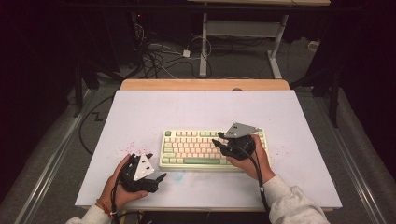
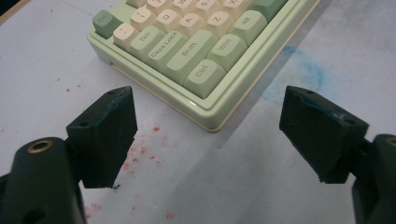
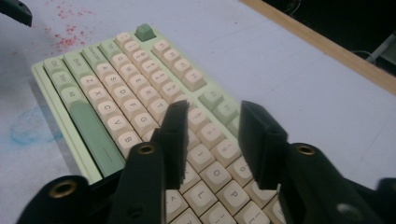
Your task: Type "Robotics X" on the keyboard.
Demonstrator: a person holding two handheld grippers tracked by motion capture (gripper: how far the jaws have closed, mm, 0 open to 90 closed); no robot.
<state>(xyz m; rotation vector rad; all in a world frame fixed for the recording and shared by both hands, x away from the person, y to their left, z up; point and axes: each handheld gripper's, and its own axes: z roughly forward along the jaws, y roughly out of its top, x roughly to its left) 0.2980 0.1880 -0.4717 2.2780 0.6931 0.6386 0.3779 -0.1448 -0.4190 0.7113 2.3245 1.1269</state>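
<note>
The right gripper (image 1: pixel 223 139) hangs over the keyboard (image 1: pixel 187 145) mid-frame, jaws partly open and holding nothing, maybe to press keys. The left gripper (image 1: pixel 156 172), lower left, waits wide open and empty.

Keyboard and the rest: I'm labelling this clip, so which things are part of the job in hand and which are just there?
In the job:
- keyboard
- right gripper, jaws apart above the keys
- left gripper, open beside the keyboard's corner

Just there:
- red specks on the table
- blue smudge
- floor cables
</note>
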